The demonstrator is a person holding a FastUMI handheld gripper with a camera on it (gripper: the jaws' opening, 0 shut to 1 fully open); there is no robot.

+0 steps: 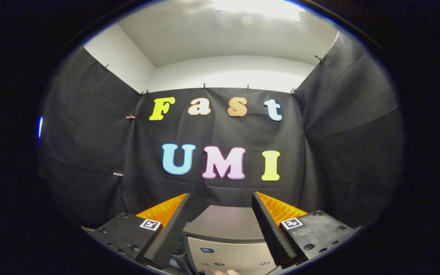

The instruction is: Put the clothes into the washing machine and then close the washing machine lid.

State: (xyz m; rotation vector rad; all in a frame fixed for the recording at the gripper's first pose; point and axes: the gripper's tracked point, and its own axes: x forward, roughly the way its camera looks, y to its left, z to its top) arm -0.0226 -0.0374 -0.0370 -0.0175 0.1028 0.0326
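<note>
gripper point(220, 229) spread wide, nothing between the fingers. washing machine point(224, 238) seen between and just below the fingertips, grey lid point(224, 223) lying flat, control panel point(227, 256) facing the camera beneath it. aimed level at the booth's back wall rather than down. no clothes in sight. hint of a hand point(225, 272) at the panel's lower edge. open room above the lid; needs tilting downward, by judgement.

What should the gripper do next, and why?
Probably tip down toward the washer. The gripper is open with nothing between its fingers, and it looks over the washer's shut lid at the wall. No clothes are in sight yet, so it likely has to look lower to find them.
</note>
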